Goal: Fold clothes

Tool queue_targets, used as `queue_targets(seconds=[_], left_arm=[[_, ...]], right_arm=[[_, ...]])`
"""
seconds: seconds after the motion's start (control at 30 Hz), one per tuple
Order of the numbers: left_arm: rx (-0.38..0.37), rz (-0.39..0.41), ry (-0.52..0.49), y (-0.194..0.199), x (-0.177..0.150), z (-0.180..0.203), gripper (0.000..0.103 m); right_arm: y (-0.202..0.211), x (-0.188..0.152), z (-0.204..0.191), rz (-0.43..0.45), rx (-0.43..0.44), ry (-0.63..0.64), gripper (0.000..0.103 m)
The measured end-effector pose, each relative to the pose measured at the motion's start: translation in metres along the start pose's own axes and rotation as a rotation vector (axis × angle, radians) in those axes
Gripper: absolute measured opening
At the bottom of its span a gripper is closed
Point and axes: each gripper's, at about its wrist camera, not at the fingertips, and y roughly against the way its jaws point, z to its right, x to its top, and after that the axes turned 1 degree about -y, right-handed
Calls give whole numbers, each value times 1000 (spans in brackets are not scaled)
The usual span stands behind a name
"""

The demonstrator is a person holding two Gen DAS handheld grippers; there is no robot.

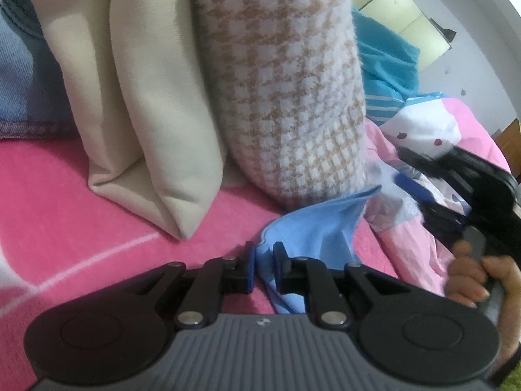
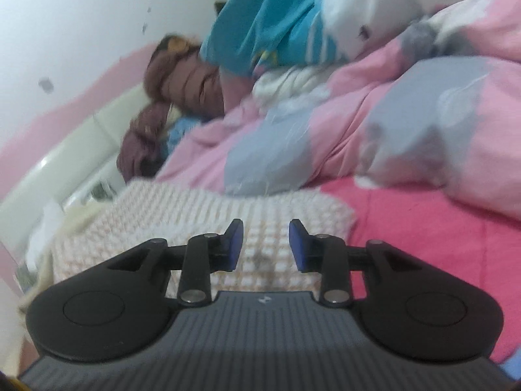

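A small light blue cloth [image 1: 312, 224] lies bunched on the bright pink bed cover [image 1: 65, 202]. One crumpled edge of it is pinched and lifted a little. Just behind it, touching, stands a fluffy folded sweater [image 1: 286, 81] with tiny brown and white checks. Beside that, on its left, leans a folded cream cloth [image 1: 146, 114] with smooth, thick layers. At the far left edge is some folded blue denim [image 1: 16, 75]. The right wrist view shows the checked sweater lying flat on the pink cover.
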Motion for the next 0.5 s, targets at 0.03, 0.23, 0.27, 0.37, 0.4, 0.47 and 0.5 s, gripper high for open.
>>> queue_targets(seconds=[0.03, 0.23, 0.27, 0.37, 0.4, 0.47, 0.5], left_arm=[[-1, 2, 5, 0, 1, -1, 12], [7, 40, 51, 2, 9, -12, 11], [7, 46, 60, 3, 11, -13, 10], [-6, 48, 85, 3, 16, -18, 10], [-11, 49, 94, 3, 18, -19, 10], [-16, 46, 95, 3, 19, -20, 10], [-17, 45, 95, 3, 20, -20, 10]], right_arm=[[8, 2, 1, -2, 1, 15, 30], [49, -18, -15, -139, 20, 209, 30], [52, -28, -22, -188, 30, 257, 30], [59, -67, -50, -304, 66, 445, 29], [61, -81, -60, -338, 79, 515, 28], [63, -114, -79, -387, 98, 688, 27], [63, -128, -88, -404, 104, 768, 26]])
